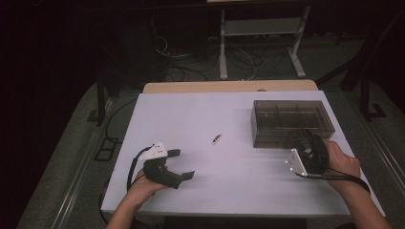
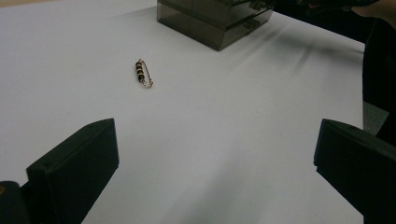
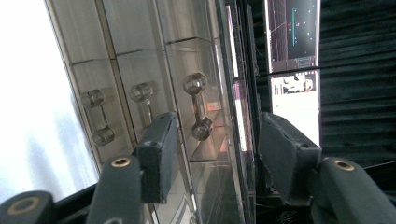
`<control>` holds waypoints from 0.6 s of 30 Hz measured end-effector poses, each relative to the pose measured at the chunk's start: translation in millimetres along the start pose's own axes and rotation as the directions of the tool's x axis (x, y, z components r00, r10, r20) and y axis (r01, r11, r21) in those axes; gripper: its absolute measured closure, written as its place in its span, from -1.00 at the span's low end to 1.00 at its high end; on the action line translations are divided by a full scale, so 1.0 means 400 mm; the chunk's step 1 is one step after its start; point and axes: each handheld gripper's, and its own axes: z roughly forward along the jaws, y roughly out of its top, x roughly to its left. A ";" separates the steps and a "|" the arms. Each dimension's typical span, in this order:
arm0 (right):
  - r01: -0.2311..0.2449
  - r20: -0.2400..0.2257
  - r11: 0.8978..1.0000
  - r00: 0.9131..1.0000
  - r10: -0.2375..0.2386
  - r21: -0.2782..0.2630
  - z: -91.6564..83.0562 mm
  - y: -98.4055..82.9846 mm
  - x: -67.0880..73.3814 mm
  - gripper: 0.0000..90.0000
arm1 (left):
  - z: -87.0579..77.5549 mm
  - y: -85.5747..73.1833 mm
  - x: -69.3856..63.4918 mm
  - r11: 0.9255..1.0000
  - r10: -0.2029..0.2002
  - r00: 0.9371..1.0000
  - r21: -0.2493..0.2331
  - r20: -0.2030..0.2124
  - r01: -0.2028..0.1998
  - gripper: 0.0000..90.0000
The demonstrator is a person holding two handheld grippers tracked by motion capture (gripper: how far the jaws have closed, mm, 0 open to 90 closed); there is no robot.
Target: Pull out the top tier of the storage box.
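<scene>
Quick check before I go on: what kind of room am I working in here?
Probably a lab or recording studio, not a home: a white table in a dark room, loose cables on the floor, and lit monitors behind the smoky plastic drawer box.

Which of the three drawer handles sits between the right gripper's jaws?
The handle farthest right in the right gripper view, framed by the right gripper; the other two handles lie left of the jaws.

The smoky, see-through drawer box [image 1: 291,123] stands flat on the desk [image 1: 229,167], right in front of the right tool [image 3: 212,144]. A clear dumbbell-shaped drawer handle [image 3: 198,106] on its front lies between that tool's two pads, which do not visibly press on it. Two more such handles sit to its left in the right gripper view.
</scene>
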 end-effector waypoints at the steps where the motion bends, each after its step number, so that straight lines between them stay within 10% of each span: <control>1: 0.002 0.003 1.000 1.000 -0.002 -0.002 0.000 0.000 0.001 0.07 | 0.000 0.000 0.000 1.000 0.002 1.000 0.001 -0.001 -0.002 -1.00; 18: 0.036 -0.003 0.999 0.999 -0.036 -0.001 0.007 -0.003 0.013 0.37 | 0.001 0.000 -0.001 1.000 0.009 1.000 0.004 0.000 -0.009 -1.00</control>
